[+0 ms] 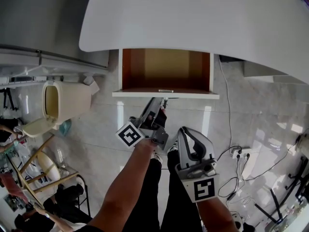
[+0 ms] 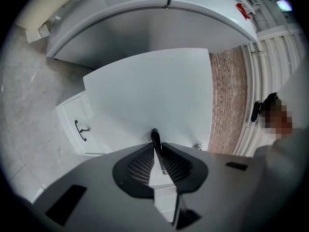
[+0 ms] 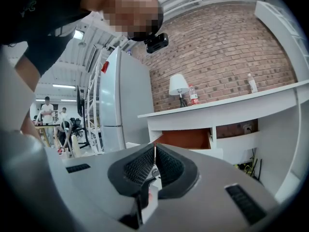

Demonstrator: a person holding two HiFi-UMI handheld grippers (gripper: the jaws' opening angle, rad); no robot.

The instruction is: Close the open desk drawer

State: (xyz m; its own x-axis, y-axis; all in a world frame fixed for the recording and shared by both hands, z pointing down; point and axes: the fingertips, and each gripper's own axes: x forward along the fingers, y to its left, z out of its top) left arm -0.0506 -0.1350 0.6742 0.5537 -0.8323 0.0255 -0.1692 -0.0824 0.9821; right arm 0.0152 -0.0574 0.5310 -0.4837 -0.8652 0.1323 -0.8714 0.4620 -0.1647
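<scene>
**Left jaws clamped on the open drawer's handle**

The rear of the drawer [image 1: 145, 94] lies hidden under the white desk [image 1: 193, 18]; its handle [image 2: 155, 138] shows only as a thin dark bar, seen edge-on; the label of a bottle [image 3: 193, 94] on the desk is too small to read; the drawer stands pulled out from the desk's front, brown inside, white-fronted; the left gripper [image 1: 162, 108] has its jaws closed on the handle; the right gripper [image 3: 154, 151], held back from the drawer, has its jaws together on nothing.

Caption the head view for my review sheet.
Left tool shut on the open drawer's handle; right tool idle behind.
</scene>
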